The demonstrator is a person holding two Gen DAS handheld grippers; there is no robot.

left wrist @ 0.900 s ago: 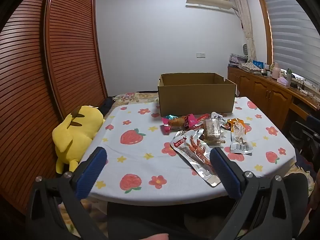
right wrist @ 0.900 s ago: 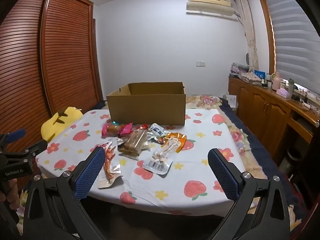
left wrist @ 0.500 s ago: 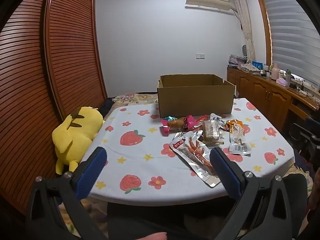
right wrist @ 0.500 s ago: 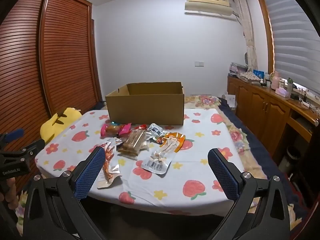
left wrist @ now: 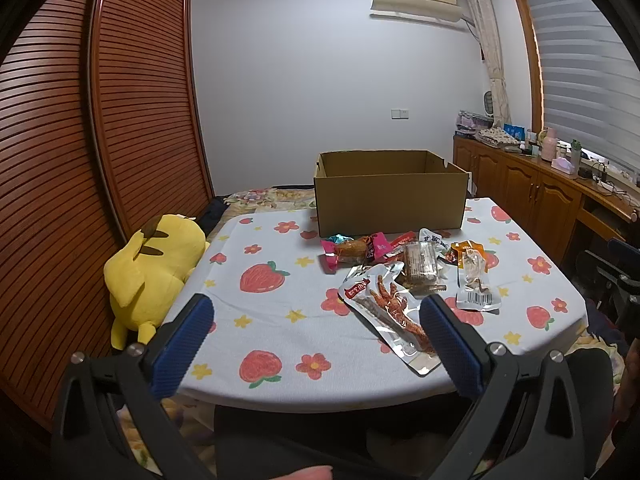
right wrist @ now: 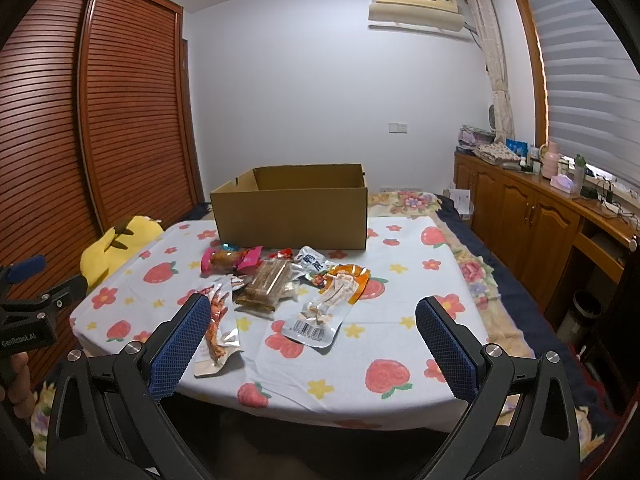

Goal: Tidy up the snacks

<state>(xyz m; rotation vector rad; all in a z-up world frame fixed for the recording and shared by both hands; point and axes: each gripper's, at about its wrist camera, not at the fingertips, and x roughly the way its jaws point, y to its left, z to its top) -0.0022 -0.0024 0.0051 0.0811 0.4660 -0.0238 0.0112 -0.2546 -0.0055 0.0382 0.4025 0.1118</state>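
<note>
Nearby, lay just ahead of the wide-open, empty left gripper (left wrist: pixel 316 316), chicken-feet packet (left wrist: pixel 394 312) beside its right finger, long axis running away toward the cardboard box (left wrist: pixel 390 196); hung equally spread and empty, right gripper (right wrist: pixel 312 318).

The cardboard box (left wrist: pixel 390 200) hides its own inside. Print on the snack packets (right wrist: pixel 276 280) is too small to read.

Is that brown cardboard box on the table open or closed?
Open. The cardboard box has no lid or flaps over its top, and its inner back wall shows. Whether anything lies inside cannot be told from here.
</note>
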